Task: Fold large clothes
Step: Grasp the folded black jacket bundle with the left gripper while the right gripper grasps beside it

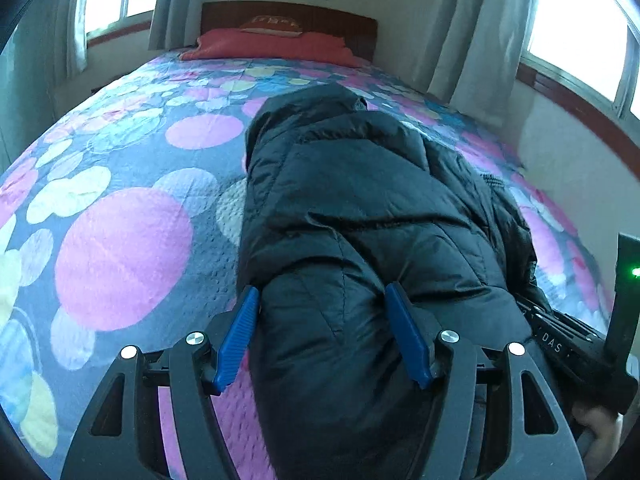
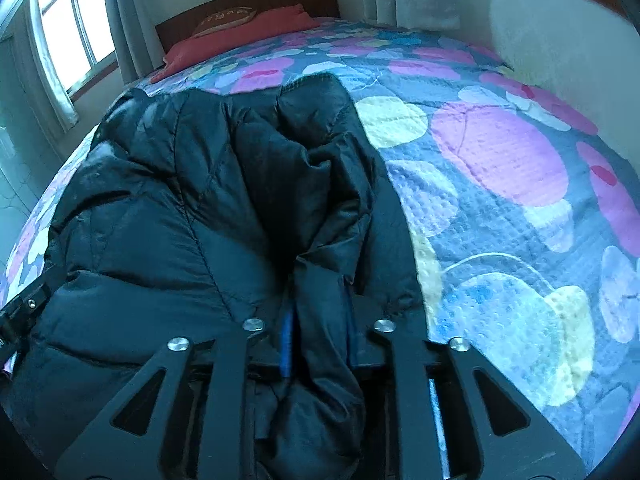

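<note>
Jacket (image 1: 360, 208) gripped at its near edge by both hand-held grippers, lying on the bed.

Left hand-held gripper (image 1: 324, 332) has its blue fingers (image 1: 236, 340) spread around a thick puffed roll of the black jacket, pressed against both sides of it. Right hand-held gripper (image 2: 320, 336) is pinched narrow on a fold of the same jacket (image 2: 208, 208), its blue pads almost buried in the fabric. Beyond both, the quilted jacket stretches away across the bedspread (image 1: 120, 248), which is printed with pink, yellow and pale blue circles. Further back lie a red pillow (image 1: 272, 42) and a dark wooden headboard (image 1: 352, 24), with grey curtains (image 1: 480, 32) and bright windows on either side.
</note>
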Action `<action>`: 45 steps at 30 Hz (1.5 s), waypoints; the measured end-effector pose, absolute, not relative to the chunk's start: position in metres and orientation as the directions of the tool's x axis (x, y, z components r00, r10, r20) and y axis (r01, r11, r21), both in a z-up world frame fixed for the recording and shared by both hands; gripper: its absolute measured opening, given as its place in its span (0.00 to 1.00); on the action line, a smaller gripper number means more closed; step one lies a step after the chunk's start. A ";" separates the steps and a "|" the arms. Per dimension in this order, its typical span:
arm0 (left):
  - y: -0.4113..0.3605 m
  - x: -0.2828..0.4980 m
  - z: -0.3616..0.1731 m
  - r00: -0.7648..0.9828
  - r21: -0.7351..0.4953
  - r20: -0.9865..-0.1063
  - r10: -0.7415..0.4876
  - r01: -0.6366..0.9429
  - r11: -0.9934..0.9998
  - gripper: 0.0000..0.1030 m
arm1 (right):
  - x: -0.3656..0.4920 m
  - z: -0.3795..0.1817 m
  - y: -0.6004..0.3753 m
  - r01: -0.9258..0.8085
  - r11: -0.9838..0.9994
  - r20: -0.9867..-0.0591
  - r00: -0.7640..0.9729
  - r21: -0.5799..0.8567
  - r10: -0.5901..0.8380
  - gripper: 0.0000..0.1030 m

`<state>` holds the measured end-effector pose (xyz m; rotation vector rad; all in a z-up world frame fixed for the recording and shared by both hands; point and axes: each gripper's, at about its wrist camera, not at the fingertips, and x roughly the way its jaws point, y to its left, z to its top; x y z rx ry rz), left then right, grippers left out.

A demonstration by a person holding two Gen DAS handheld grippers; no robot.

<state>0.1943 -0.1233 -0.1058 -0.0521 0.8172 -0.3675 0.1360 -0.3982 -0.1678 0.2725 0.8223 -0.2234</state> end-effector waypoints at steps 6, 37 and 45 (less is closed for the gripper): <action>-0.102 0.195 -0.074 0.658 -0.239 -0.664 -0.356 0.265 0.934 0.63 | 0.117 -0.111 -0.393 0.331 0.937 -0.713 0.683 0.107 -0.160 0.37; -0.164 0.249 -0.131 0.650 -0.114 -0.727 -0.220 0.201 0.973 0.67 | 0.209 -0.186 -0.401 0.266 0.954 -0.720 0.688 0.136 -0.089 0.48; -0.165 0.248 -0.137 0.664 -0.109 -0.714 -0.220 0.204 0.973 0.67 | 0.208 -0.190 -0.399 0.276 0.954 -0.703 0.702 0.121 -0.114 0.48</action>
